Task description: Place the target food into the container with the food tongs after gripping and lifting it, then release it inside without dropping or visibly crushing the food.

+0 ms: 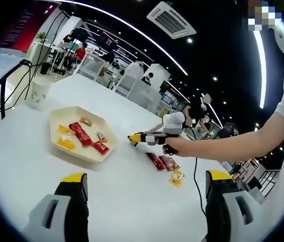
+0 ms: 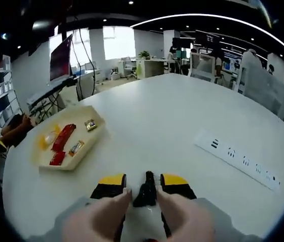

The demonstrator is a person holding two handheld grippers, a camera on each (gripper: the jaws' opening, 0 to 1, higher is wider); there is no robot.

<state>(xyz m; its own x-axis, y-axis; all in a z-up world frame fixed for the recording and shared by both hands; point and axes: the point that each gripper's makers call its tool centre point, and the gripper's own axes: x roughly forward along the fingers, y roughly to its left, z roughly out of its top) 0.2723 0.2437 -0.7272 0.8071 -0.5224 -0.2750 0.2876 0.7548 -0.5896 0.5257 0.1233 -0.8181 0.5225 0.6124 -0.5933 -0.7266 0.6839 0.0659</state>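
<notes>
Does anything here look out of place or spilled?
Yes: a few wrapped snacks lie loose on the white table near the right claw, apart from the tray, which holds the other snacks. Nothing looks damaged or spilled.

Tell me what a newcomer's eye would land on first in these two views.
First comes the cream tray on the round white table, holding red and yellow wrapped snacks. Next, in the left gripper view, a person's hand holds the right gripper out beyond the tray's right edge, with a few more loose snacks lying below that hand. In the right gripper view a white power strip lies off to the right.
</notes>
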